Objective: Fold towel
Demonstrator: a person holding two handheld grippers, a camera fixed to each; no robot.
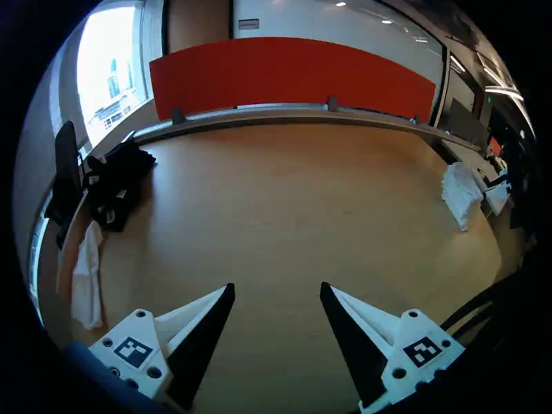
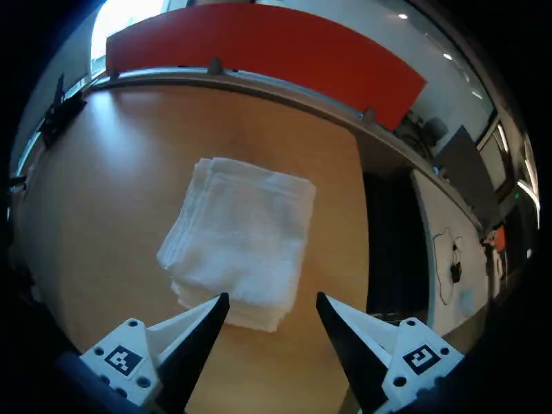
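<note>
The towel [image 2: 238, 234] is thick white terry, folded into a soft, roughly square stack with layered edges showing along its near and left sides. It lies flat on a smooth, light wooden table [image 2: 103, 179], near the table's right edge, where a dark gap opens. A matte red panel [image 2: 276, 48] stands along the table's far rim.

The right gripper [image 2: 272, 295] hangs above the table, pointing forward and down. Its two wedge-shaped fingers, white with black inner faces, are spread wide and hold nothing. The towel's near edge sits just ahead of the fingertips, reaching into the gap between them; whether anything touches I cannot tell.

In the left gripper view, the left gripper [image 1: 276, 286] is likewise spread over bare wood [image 1: 290, 207], gripping nothing. A crumpled black bundle [image 1: 117, 183] rests at the table's left side, a limp white cloth [image 1: 87, 276] hangs over the edge below it, and a stack of white cloth [image 1: 461, 193] lies at the far right, well apart from this gripper.
</note>
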